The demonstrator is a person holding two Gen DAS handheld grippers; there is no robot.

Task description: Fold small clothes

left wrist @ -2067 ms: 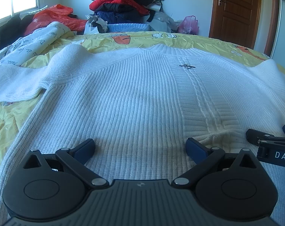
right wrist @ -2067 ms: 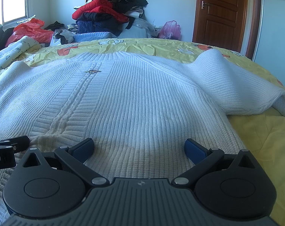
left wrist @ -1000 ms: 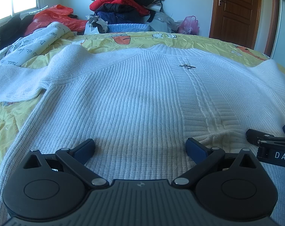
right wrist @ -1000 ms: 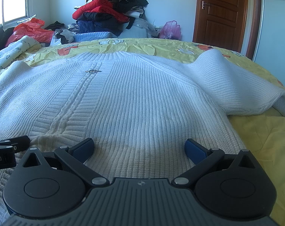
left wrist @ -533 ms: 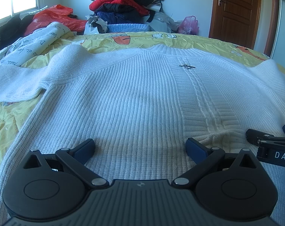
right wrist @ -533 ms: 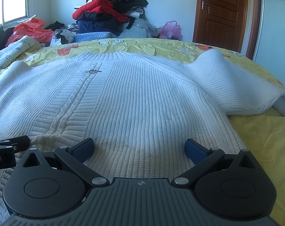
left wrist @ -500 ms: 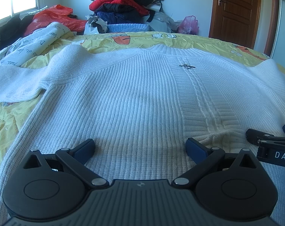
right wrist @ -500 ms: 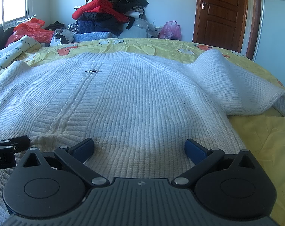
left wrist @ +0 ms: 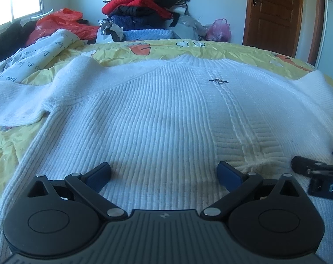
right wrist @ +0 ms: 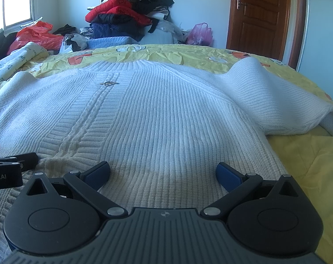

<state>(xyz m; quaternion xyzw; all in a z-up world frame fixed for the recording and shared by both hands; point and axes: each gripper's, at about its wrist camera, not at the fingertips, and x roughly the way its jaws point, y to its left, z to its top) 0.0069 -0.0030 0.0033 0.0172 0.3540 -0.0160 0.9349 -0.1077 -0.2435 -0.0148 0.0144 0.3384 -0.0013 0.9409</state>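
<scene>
Nothing is being gripped right now: the left gripper [left wrist: 163, 172] is being held wide apart just over the bottom hem of the white sweater [left wrist: 157, 118], and the right gripper [right wrist: 163, 172] is being held spread the same way beside it, over the hem's right half. The sweater is being shown laid flat, front up, on a yellow bedsheet [right wrist: 302, 154], with a cable stripe running up the middle to a small metal pin [right wrist: 109, 83]. One sleeve [right wrist: 283, 101] is being left humped up on the right side, and the other sleeve [left wrist: 19, 101] is lying out to the left. Judging by the chunky ribbed knit, it's probably going to be handled as something soft, floppy and stretchy with a bit of weight, not slippery, so it's likely to sag if only a thin pinch is taken. The hem corners or the sleeve cuffs are probably being lined up as the best places to grab. Further back, a pile of clothes [right wrist: 127, 13] and a wooden door [right wrist: 261, 15] are being caught against the wall.
</scene>
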